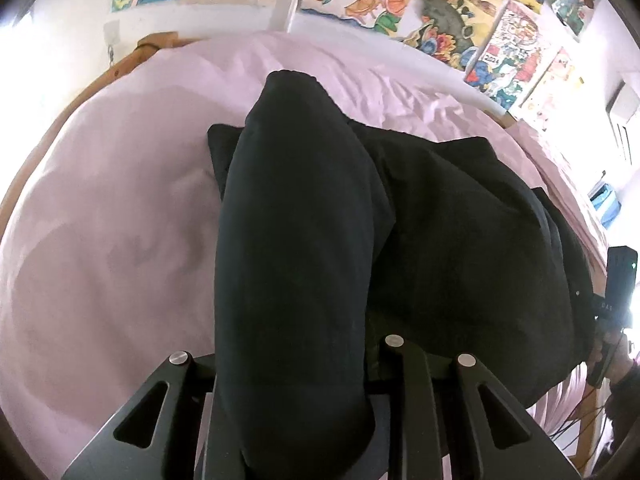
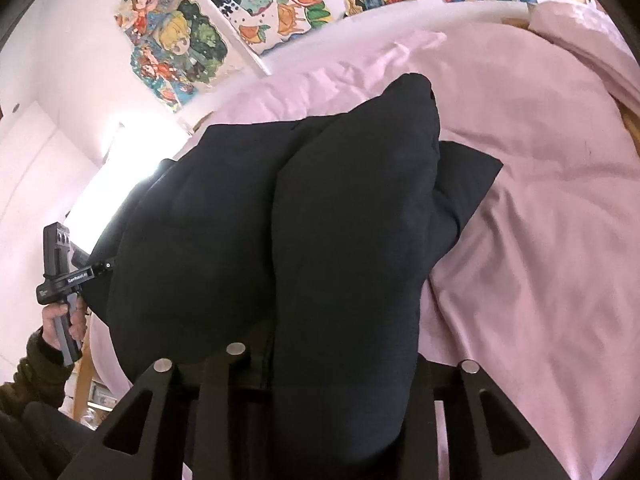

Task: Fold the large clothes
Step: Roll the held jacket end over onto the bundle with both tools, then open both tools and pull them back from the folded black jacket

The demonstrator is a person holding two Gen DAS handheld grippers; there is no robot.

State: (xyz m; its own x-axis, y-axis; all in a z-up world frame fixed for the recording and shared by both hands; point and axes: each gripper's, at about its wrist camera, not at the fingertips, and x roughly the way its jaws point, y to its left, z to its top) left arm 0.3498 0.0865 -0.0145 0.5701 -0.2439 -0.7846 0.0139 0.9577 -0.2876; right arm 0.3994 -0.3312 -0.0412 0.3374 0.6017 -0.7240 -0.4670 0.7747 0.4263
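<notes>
Both tongs grip bunched folds of the dark garment [image 1: 440, 220]: left tongs [image 1: 296, 420], right tongs [image 2: 340, 420], lifted over pink bed sheet [image 1: 100, 220]; posters [image 2: 180, 48] far.

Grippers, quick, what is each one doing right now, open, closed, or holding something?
Left gripper: closed on a fold of the dark garment.
Right gripper: closed on another fold of the same garment.

"GenRobot.AI" in white on the black bar of the left gripper [image 2: 76, 276], at nine o'clock. "2021" on a poster [image 1: 508, 52], toward one o'clock.
</notes>
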